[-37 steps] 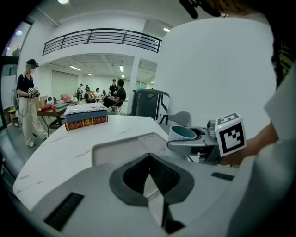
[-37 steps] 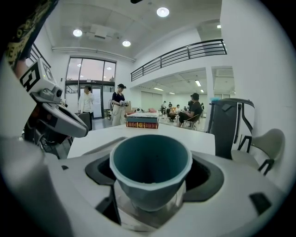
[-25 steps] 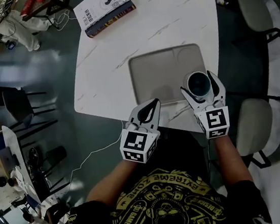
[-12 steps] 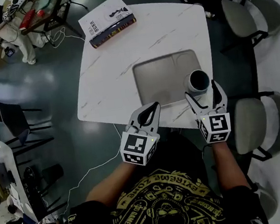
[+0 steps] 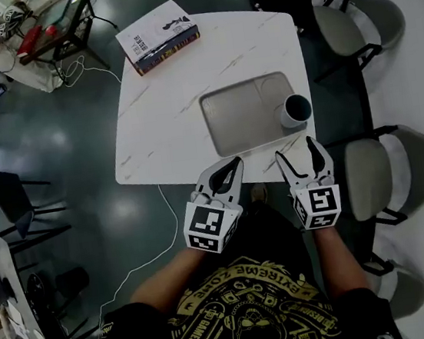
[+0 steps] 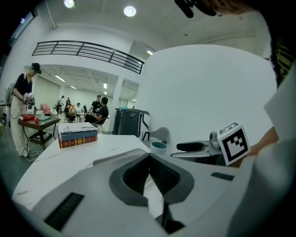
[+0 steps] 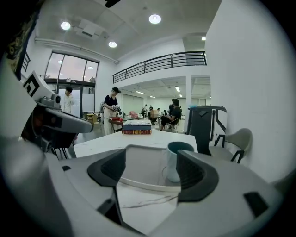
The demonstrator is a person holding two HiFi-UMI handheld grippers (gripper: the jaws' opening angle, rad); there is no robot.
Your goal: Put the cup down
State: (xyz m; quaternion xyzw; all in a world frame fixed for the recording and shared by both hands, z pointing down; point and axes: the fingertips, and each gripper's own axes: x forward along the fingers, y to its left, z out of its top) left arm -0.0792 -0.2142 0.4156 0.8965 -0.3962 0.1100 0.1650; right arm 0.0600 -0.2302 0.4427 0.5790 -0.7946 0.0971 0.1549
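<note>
The cup, white outside and dark teal inside, stands upright in the round right-hand compartment of the grey tray on the white marble table. My right gripper hangs just off the table's near edge, a short way back from the cup. Its jaws are closing and nothing is between them. In the right gripper view the cup stands free on the tray, beyond the right gripper. My left gripper is shut and empty at the near edge, its jaws meeting in the left gripper view.
A stack of books lies at the table's far left corner. Grey chairs stand along the right side, another further back. A white cable trails over the dark floor to the left. People stand at a bench far left.
My right gripper, which stood around the cup a second ago, has drawn back toward me past the table edge. The cup stays on the tray. The left gripper moved back slightly.
</note>
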